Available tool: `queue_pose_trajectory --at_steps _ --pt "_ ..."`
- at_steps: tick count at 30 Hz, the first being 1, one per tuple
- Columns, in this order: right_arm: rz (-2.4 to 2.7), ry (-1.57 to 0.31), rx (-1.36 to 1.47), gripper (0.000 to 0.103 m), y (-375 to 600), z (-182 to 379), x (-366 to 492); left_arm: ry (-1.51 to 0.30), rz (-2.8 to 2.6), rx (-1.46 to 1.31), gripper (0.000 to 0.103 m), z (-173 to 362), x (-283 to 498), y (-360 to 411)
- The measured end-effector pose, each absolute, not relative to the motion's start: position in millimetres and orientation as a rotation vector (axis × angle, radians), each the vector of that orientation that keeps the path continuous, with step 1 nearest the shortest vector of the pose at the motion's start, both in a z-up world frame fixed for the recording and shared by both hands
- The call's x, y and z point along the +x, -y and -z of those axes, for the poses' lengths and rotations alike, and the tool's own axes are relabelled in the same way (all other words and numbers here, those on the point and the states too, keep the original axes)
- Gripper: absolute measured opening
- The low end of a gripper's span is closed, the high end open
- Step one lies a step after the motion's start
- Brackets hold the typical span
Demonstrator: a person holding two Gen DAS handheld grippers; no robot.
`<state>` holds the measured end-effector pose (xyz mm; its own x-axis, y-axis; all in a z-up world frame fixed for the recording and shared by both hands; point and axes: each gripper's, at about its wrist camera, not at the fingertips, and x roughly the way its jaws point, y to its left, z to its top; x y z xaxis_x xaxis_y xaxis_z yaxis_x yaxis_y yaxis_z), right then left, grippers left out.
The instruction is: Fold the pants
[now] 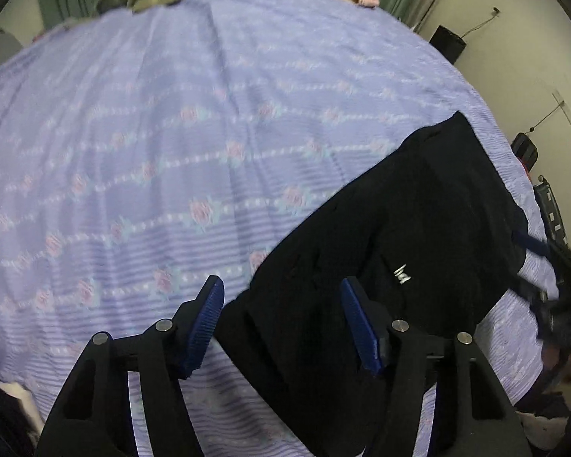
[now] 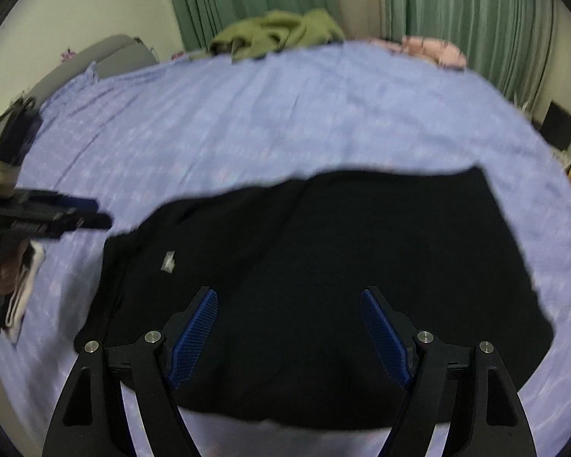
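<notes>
Black pants (image 1: 392, 236) lie folded flat on a lilac flowered bedspread (image 1: 171, 133), a small white logo facing up. In the left wrist view my left gripper (image 1: 281, 285) is open and empty, above the pants' near left edge. In the right wrist view the pants (image 2: 323, 266) fill the middle as a wide black slab. My right gripper (image 2: 289, 297) is open and empty, hovering over their near part. The left gripper (image 2: 57, 217) also shows at the left edge of the right wrist view. The right gripper (image 1: 552, 266) shows blurred at the right edge of the left wrist view.
An olive green garment (image 2: 278, 32) and a pink cloth (image 2: 434, 51) lie at the bed's far edge by green curtains (image 2: 456, 11). A grey headboard or chair (image 2: 106, 57) stands at the far left. A black speaker (image 1: 447, 43) sits beside the wall on the right.
</notes>
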<state>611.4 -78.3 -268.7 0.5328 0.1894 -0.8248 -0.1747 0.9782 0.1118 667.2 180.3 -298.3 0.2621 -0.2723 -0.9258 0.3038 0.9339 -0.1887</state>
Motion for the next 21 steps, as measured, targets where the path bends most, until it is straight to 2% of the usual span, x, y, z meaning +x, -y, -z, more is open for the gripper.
queue_pose_trajectory --at_steps 5,6,11,17,19,21 --pt "-0.224 -1.032 0.008 0.078 66.2 282.2 600.9 -1.316 0.383 0.024 0.059 331.1 667.0 -177.5" --pt "-0.22 -1.034 0.004 0.078 65.5 283.3 599.6 -1.324 0.383 0.009 0.05 333.7 667.1 -177.7" --pt "-0.215 -1.032 0.007 0.078 63.3 277.8 603.1 -1.279 0.337 -0.008 0.031 324.9 657.6 -182.8" --pt "-0.211 -0.973 0.007 0.078 59.5 261.5 603.6 -1.204 0.26 -0.031 0.031 311.4 646.1 -203.2" --pt "-0.208 -0.95 -0.019 0.078 56.2 258.9 604.8 -1.242 0.23 0.001 0.035 324.5 655.4 -197.2" --pt "-0.193 -0.939 -0.052 0.078 54.7 257.4 605.8 -1.256 0.184 0.026 0.044 330.1 663.5 -192.6"
